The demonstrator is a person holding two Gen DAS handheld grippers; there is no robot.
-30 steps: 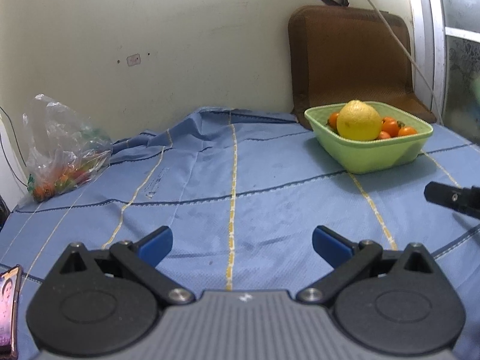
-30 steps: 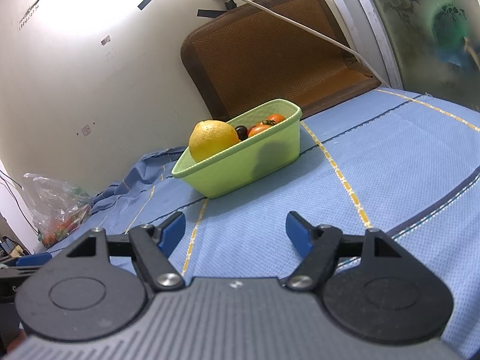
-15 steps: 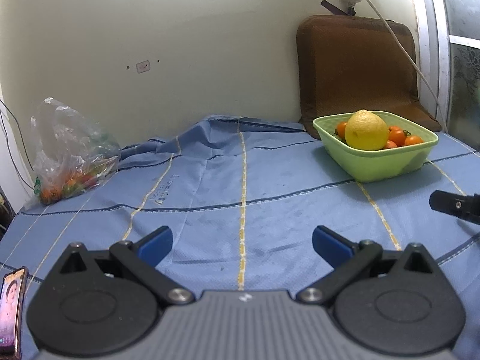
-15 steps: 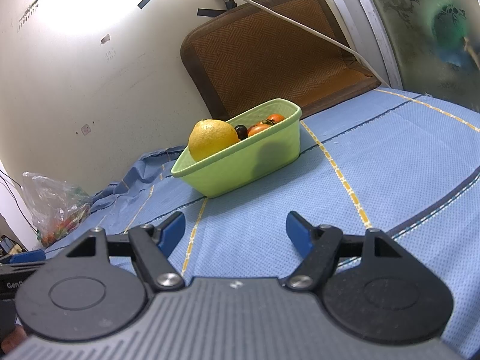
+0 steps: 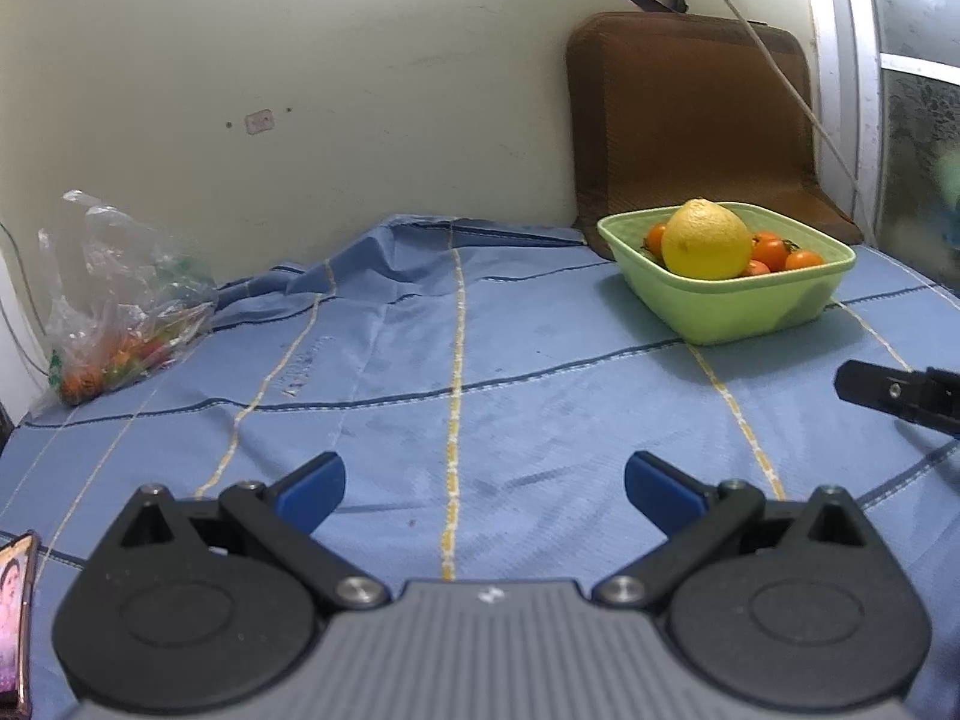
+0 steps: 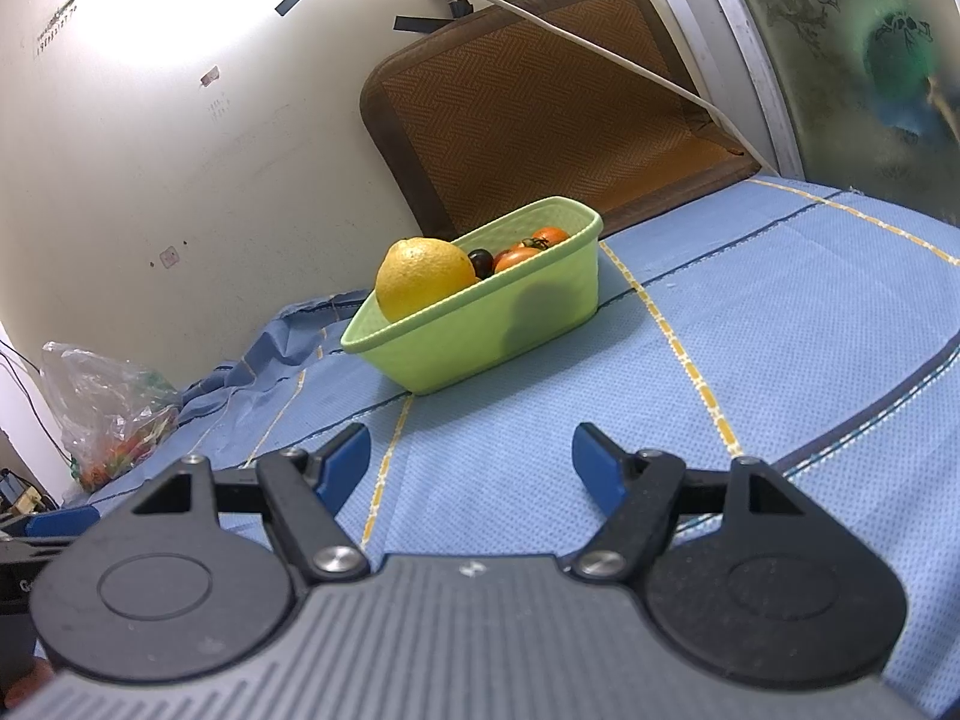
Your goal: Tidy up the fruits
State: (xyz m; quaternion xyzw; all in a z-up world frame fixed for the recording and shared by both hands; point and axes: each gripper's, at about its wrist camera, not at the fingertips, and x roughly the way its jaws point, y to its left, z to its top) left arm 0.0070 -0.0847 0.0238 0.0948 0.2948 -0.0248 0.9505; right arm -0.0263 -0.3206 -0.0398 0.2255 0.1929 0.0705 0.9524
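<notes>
Left wrist view | left tongs (image 5: pixel 483 483) released, empty | right tongs (image 6: pixel 471 456) released, empty | green basket (image 5: pixel 744 309) of fruit ahead-right of left tongs

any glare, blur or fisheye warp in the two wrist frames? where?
Right wrist view: blown-out glare on the wall at upper left; frosted window smeared; green basket sharp, a dark shadow on its side. Left wrist view: even, dimmer light, slightly soft; black vignette corners; blue cloth stripes bow outward; plastic bag shows small highlights.
</notes>
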